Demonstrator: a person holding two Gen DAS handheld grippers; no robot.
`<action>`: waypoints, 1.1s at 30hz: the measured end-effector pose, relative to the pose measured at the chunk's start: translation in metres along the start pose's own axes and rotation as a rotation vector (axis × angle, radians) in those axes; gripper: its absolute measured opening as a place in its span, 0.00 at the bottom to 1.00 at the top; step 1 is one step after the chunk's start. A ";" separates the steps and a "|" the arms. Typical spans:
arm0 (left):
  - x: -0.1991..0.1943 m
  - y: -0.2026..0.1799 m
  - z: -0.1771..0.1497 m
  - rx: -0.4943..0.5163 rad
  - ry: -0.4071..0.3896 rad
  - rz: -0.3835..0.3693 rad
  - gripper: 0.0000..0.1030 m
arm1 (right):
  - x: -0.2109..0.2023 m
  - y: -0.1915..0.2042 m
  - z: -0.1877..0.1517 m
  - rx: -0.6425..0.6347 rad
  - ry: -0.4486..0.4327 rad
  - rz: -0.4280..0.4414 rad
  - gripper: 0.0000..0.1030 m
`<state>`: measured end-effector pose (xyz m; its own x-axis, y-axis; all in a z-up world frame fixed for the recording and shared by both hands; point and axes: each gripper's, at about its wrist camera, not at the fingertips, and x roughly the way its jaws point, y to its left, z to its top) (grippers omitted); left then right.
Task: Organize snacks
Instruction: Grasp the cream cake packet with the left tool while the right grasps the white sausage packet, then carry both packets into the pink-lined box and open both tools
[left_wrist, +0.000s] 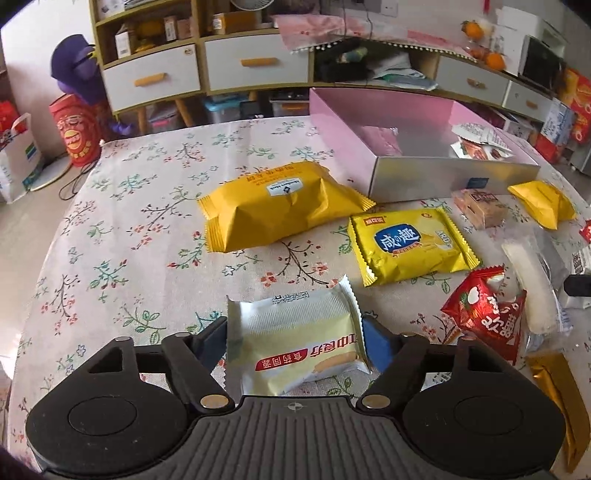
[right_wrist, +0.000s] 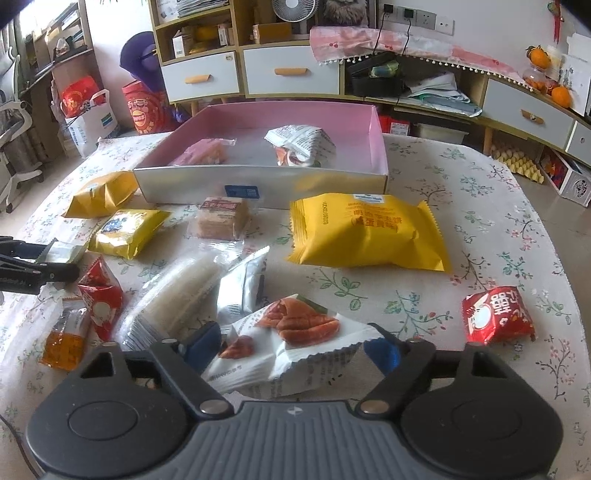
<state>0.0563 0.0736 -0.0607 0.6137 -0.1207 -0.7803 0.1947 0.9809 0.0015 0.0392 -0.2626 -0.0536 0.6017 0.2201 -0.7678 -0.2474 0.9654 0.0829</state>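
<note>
My left gripper (left_wrist: 295, 338) is shut on a cream biscuit packet (left_wrist: 291, 325) with red lettering, its blue pads pressing both side edges low over the floral tablecloth (left_wrist: 129, 221). In the right wrist view that gripper's fingers (right_wrist: 40, 271) show at the left edge. My right gripper (right_wrist: 291, 350) is shut on a white packet (right_wrist: 291, 354) printed with reddish meat slices. The pink box (right_wrist: 184, 184) stands open at the back of the table, with a pink packet (right_wrist: 203, 151) and a white printed packet (right_wrist: 299, 144) inside.
Loose snacks lie all around: a big yellow pack (left_wrist: 280, 206), a small yellow packet (left_wrist: 410, 243), a red packet (left_wrist: 487, 317), another red one (right_wrist: 498, 314), a clear rice-cracker sleeve (right_wrist: 177, 295), a wafer block (right_wrist: 221, 218). Drawers and shelves (right_wrist: 258, 74) stand behind the table.
</note>
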 end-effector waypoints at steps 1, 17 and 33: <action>0.000 0.000 0.000 -0.002 -0.001 0.007 0.71 | 0.000 0.001 0.001 -0.002 0.000 0.003 0.55; -0.007 0.001 0.004 -0.038 0.012 0.008 0.64 | -0.010 0.001 0.010 0.015 -0.024 0.014 0.41; -0.024 -0.001 0.014 -0.061 -0.037 -0.018 0.64 | -0.022 -0.008 0.022 0.084 -0.057 0.031 0.40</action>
<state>0.0525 0.0728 -0.0334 0.6389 -0.1428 -0.7559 0.1596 0.9858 -0.0514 0.0441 -0.2717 -0.0234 0.6380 0.2549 -0.7266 -0.2032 0.9659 0.1605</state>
